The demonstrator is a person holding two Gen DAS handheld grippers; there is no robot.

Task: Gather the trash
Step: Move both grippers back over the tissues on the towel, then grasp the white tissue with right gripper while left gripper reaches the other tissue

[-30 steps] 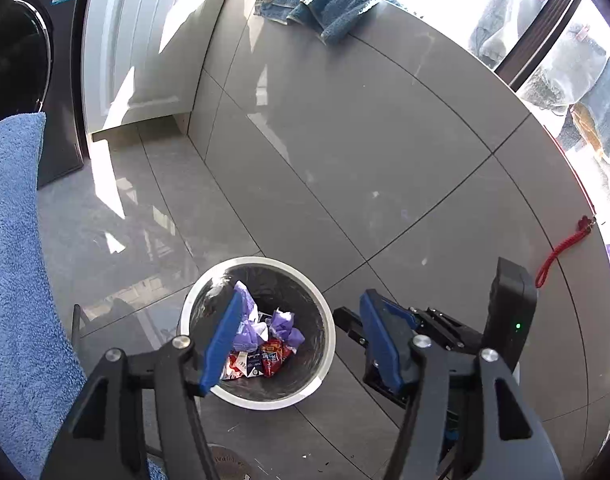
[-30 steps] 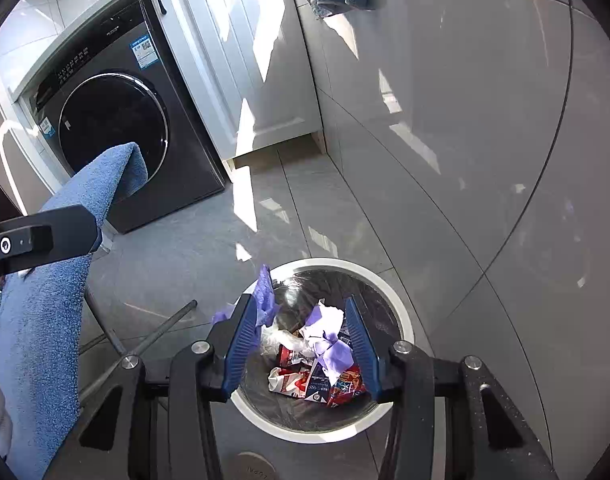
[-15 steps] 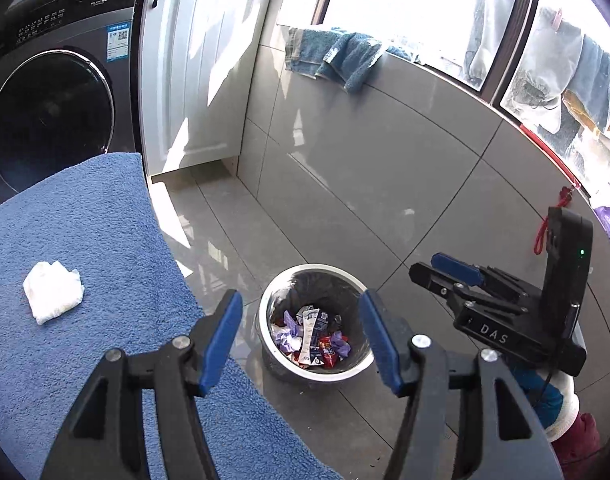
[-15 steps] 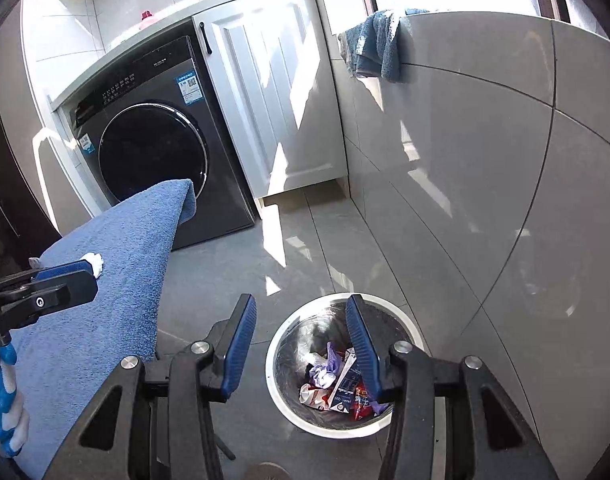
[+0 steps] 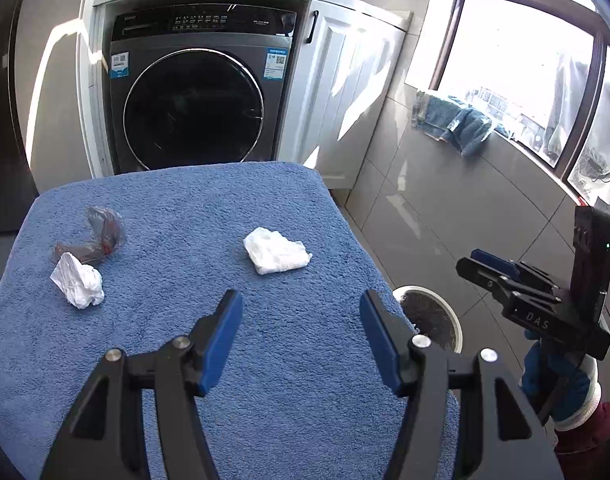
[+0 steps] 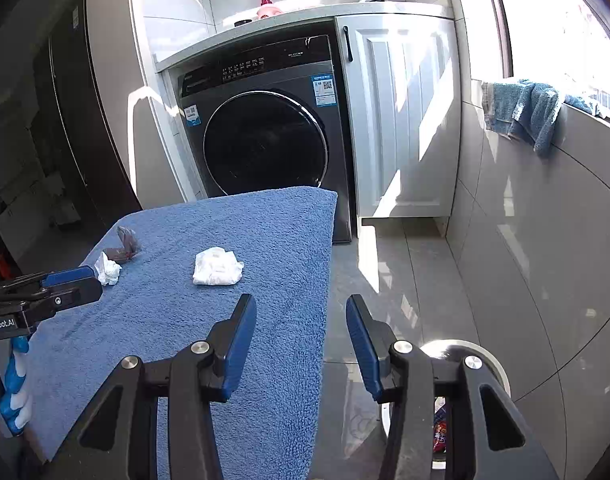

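Though near: tissue (image 5: pixel 276 255) beyond left claw (image 5: pixel 300 320)

Sunlit grey-tiled room (image 6: pixel 525 240), dark washing machine (image 5: pixel 193 100), white cabinet (image 6: pixel 401 120).

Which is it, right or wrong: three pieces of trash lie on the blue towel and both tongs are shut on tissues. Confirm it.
Wrong on the tongs. The left wrist view shows the left tongs open and empty, and the right wrist view shows the same for the right tongs. The rest holds: two tissues and a plastic wrapper lie on the blue towel.
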